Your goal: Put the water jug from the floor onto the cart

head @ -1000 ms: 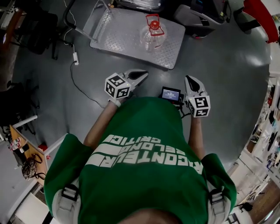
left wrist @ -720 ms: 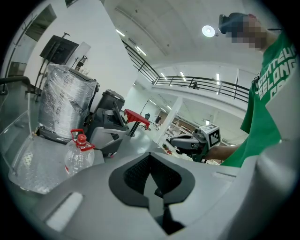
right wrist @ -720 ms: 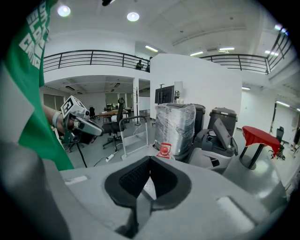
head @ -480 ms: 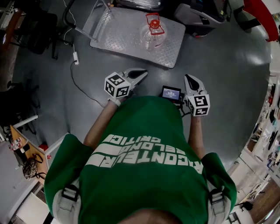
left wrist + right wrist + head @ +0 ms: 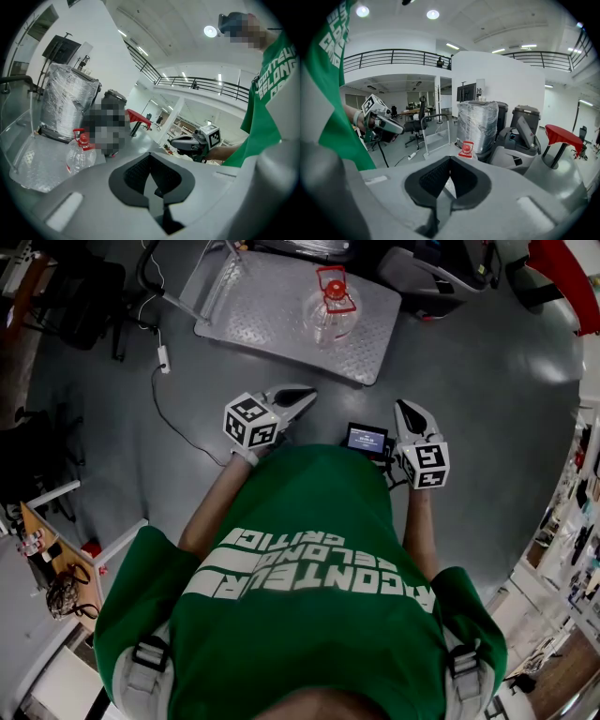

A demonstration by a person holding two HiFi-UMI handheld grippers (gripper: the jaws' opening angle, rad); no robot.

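A clear water jug point(image 5: 330, 313) with a red cap and red handle stands upright on the grey metal platform cart point(image 5: 262, 310), towards its right end. Both grippers are held close to the person's green shirt, well short of the cart. My left gripper point(image 5: 305, 397) points at the cart with its jaws shut and nothing in them. My right gripper point(image 5: 405, 409) is likewise shut and empty. From the left gripper view the jug point(image 5: 80, 154) stands on the cart point(image 5: 33, 164) beyond my closed jaws. In the right gripper view only the jug's red cap point(image 5: 466, 148) shows above the jaws.
A white cable with a power strip point(image 5: 161, 362) runs over the grey floor left of the cart. The cart's folded handle point(image 5: 220, 277) lies at its left end. A small screen point(image 5: 366, 439) hangs between the grippers. A grey machine point(image 5: 441, 277) and a wrapped bin point(image 5: 477, 124) stand behind the cart.
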